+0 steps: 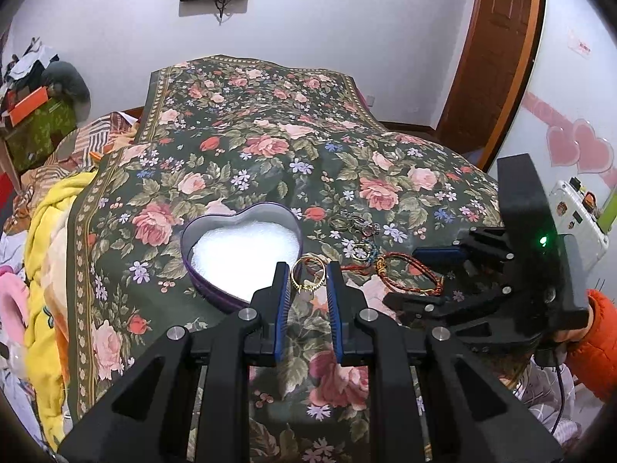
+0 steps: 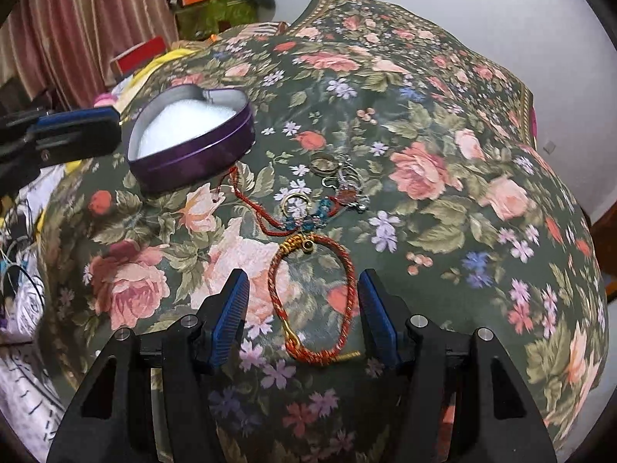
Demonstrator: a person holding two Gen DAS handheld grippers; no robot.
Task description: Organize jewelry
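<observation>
A purple heart-shaped tin with white lining sits open on the floral cloth; it also shows in the right wrist view. My left gripper is open, its fingers either side of a gold ring lying beside the tin. My right gripper is open around a red and gold cord bracelet, which also shows in the left wrist view. More rings, a blue bead piece and a red cord lie between bracelet and tin.
The floral cloth covers a humped bed-like surface. Yellow and striped bedding lies to the left. A green box with clutter stands at the far left. A wooden door is at the back right.
</observation>
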